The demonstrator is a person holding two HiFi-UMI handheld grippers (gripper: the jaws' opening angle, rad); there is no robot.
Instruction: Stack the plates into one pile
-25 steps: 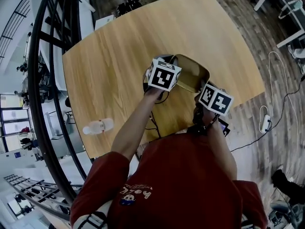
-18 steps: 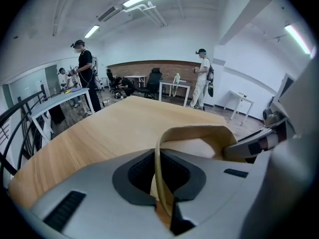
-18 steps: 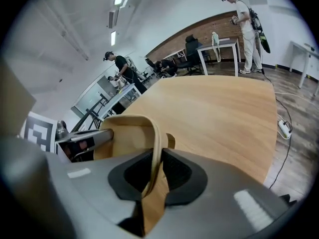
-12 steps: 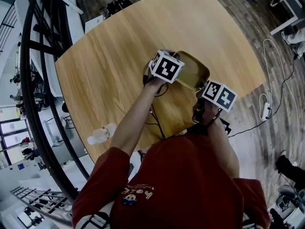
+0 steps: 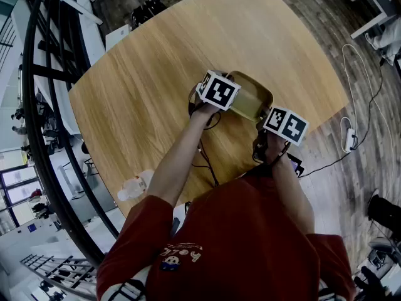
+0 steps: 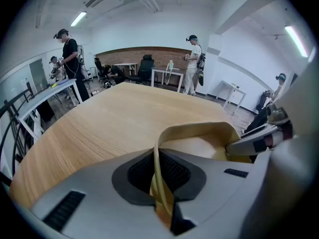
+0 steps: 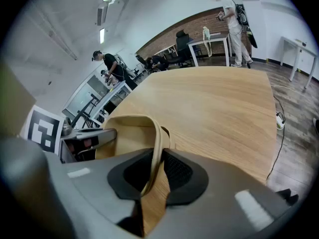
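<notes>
The tan plate hangs between our two claws, above the wooden table. Our left claw is clamped tight on one rim. Our right claw has the other rim between its pads, but its jaws are opening and there's a gap beside the rim.

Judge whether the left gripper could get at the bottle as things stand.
Probably not yet: the left gripper is shut on the plate at its rim and would have to let go first. The bottle lies by the table edge, beside the person's left arm, with nothing seen over it.
</notes>
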